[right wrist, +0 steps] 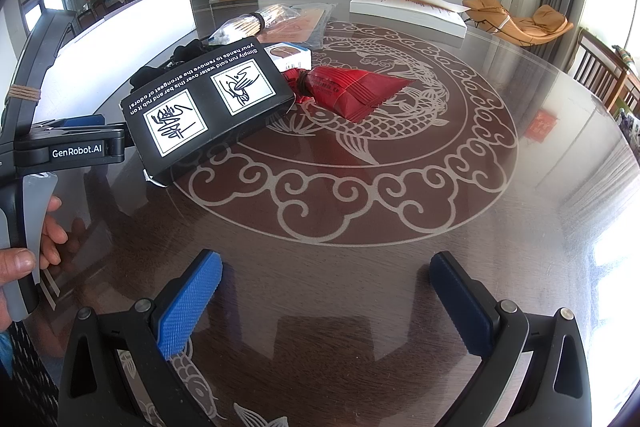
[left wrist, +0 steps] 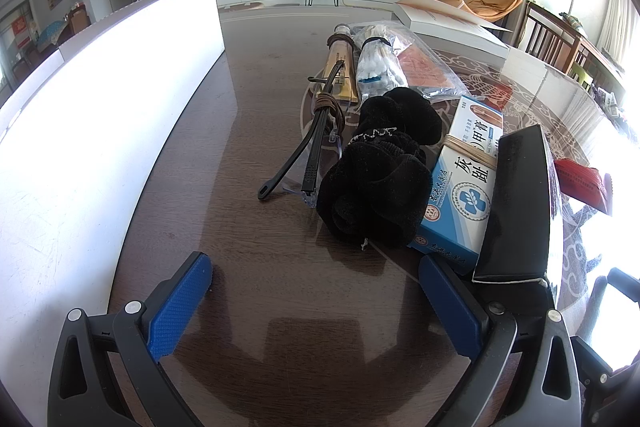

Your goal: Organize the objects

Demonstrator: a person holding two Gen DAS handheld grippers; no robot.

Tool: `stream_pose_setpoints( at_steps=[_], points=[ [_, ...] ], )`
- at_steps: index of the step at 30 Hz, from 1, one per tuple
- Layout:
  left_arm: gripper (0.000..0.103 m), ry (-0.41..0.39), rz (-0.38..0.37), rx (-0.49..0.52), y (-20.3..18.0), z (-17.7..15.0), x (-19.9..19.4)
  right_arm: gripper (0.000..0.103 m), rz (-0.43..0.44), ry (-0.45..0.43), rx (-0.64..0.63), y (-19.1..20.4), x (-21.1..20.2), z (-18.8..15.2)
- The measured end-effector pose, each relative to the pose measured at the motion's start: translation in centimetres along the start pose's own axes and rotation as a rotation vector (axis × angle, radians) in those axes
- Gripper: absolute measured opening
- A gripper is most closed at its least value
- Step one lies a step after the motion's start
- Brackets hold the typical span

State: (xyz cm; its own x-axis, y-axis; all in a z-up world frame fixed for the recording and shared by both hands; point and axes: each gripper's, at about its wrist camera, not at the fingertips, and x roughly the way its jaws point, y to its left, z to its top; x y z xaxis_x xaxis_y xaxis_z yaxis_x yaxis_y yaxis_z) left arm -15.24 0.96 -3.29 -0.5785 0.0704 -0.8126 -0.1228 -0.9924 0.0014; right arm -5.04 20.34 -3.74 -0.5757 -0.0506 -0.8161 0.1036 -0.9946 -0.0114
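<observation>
Blue-padded left gripper (left wrist: 316, 301) and right gripper (right wrist: 326, 293) both spread wide, empty, low over table (right wrist: 520, 227); black box (right wrist: 208, 107) resting beside red packet (right wrist: 356, 91), toward table's left edge.

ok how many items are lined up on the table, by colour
black: 3 – black box, black cloth bundle, black strap
red: 1 – red packet
blue and white: 1 – ointment box
clear bags: 3 – chopsticks bag, cotton swab bag, orange sheet bag
total: 8
</observation>
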Motion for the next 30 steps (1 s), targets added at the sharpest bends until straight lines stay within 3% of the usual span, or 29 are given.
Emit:
stream_pose_setpoints(
  at_steps=[22, 28, 30],
  points=[
    [0.103, 0.004, -0.006, 0.007, 0.0, -0.1, -0.1, 0.103, -0.002, 0.000, -0.001, 0.0, 0.0, 0.0],
    [0.103, 0.070, -0.034, 0.015, 0.8, -3.0, -2.7, 0.103, -0.002, 0.000, -0.001, 0.0, 0.0, 0.0],
    [0.103, 0.005, -0.096, -0.030, 1.2, -3.4, -5.0, 0.103, -0.001, 0.000, 0.000, 0.0, 0.0, 0.0]
  ],
)
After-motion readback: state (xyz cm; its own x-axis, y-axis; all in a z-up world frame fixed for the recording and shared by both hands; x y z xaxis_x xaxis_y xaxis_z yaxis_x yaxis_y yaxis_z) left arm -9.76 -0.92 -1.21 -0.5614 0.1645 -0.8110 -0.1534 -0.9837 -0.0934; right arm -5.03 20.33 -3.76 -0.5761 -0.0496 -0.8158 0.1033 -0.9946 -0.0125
